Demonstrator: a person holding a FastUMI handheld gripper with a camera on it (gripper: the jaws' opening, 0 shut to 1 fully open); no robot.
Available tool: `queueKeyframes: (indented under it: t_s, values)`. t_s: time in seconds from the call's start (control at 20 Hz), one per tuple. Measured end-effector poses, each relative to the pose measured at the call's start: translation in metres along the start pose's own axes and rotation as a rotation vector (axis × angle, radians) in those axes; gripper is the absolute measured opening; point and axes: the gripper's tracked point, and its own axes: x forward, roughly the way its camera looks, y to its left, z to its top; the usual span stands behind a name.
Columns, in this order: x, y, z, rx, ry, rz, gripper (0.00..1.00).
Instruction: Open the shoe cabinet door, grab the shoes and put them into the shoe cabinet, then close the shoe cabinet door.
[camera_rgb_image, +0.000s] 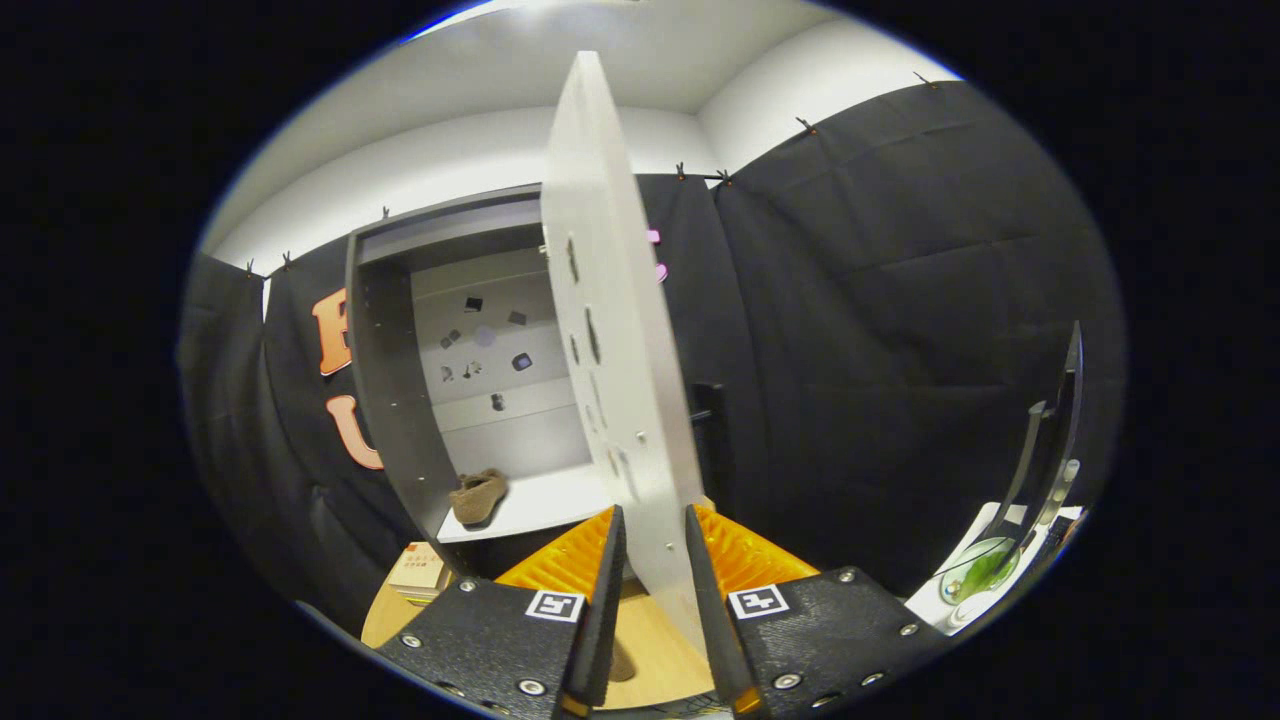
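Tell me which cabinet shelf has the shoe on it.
The lowest shelf: the brown shoe sits at its left end, left of the open door between the tongs.

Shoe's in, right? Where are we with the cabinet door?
Done: the shoe lies on the bottom shelf of the open shoe cabinet. In hand: the gripper has the door edge between its fingers, apparently clamped, with the door standing wide open. Left: swing the door shut and let go.

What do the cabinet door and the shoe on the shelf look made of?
Cabinet door, between the gripper fingers: probably laminated board, going by its flat pale matte face and drilled hardware holes. Shoe: soft tan suede or fabric, judging by its dull, slumped look.
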Motion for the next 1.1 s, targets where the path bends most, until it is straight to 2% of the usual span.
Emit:
queueKeyframes:
  t_s: [0.1,0.15,0.25,0.55,0.7,1.1]
  values:
    - [-0.007,0.036,-0.023,-0.020,0.038,0.089,0.50]
    - [-0.006,0.051,-0.041,-0.041,0.079,0.127,0.61]
    - [-0.005,0.070,-0.075,-0.096,0.151,0.159,0.70]
    - [0.019,0.114,-0.135,-0.171,0.180,0.265,0.70]
    - [0.032,0.130,-0.167,-0.167,0.192,0.319,0.70]
    - [0.078,0.133,-0.263,-0.180,0.238,0.379,0.70]
